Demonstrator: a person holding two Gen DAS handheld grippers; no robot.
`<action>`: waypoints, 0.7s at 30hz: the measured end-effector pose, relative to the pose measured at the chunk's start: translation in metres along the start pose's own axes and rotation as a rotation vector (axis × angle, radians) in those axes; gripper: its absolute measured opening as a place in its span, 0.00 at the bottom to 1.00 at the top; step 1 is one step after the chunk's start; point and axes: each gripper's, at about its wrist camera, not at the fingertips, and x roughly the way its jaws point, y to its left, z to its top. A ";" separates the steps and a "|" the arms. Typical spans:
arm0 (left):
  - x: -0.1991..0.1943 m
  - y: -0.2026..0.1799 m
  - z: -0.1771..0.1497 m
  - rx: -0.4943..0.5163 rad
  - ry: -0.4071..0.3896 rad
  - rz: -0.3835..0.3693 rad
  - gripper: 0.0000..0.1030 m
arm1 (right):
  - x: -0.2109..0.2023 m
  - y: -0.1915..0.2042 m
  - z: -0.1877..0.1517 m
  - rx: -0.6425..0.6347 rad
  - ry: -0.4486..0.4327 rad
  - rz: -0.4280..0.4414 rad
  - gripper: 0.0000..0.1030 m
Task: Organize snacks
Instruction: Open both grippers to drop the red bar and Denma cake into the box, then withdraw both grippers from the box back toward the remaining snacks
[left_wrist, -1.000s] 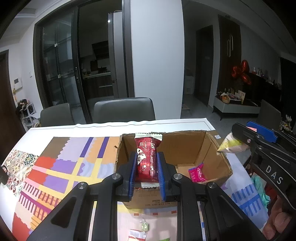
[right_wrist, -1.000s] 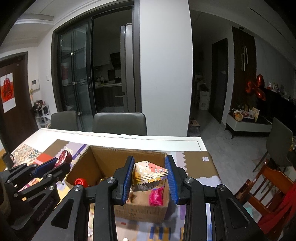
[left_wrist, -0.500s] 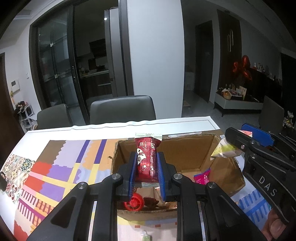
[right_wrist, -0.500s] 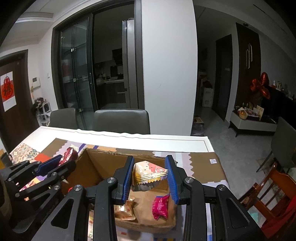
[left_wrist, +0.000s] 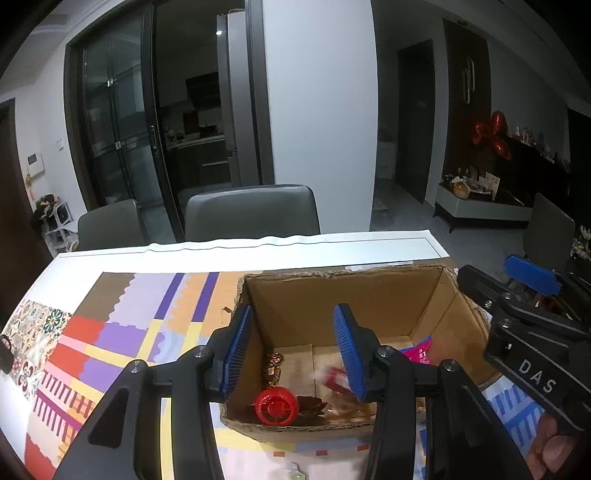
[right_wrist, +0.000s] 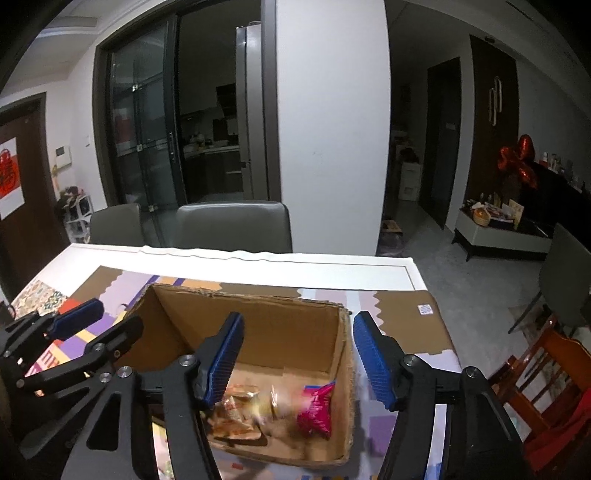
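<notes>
An open cardboard box (left_wrist: 343, 295) (right_wrist: 258, 321) stands on the table with several snacks in it. My left gripper (left_wrist: 293, 347) is open and empty above the box's left half. A blurred red packet (left_wrist: 334, 376) lies below it, beside a red round lid (left_wrist: 277, 404) and a pink packet (left_wrist: 419, 350). My right gripper (right_wrist: 295, 358) is open and empty above the box's right half. Under it are a blurred yellow-patterned packet (right_wrist: 275, 404), an orange packet (right_wrist: 234, 410) and the pink packet (right_wrist: 316, 408).
A patchwork mat (left_wrist: 122, 325) covers the white table (left_wrist: 295, 251). Two grey chairs (left_wrist: 251, 212) stand behind the table. A small green sweet (left_wrist: 295, 474) lies in front of the box. A wooden chair (right_wrist: 546, 373) stands to the right.
Both grippers opened. The red packet dropped from the left gripper and the yellow-patterned packet from the right gripper into the box. Both grippers moved forward over the box.
</notes>
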 end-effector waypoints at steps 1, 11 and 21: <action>-0.001 0.000 0.000 0.001 -0.002 0.000 0.45 | -0.002 -0.001 0.000 0.002 -0.001 -0.007 0.61; -0.027 0.009 -0.009 -0.006 -0.021 0.019 0.53 | -0.026 -0.001 -0.005 0.002 -0.028 -0.036 0.74; -0.062 0.013 -0.026 0.007 -0.035 0.033 0.57 | -0.062 0.006 -0.021 0.005 -0.049 -0.047 0.79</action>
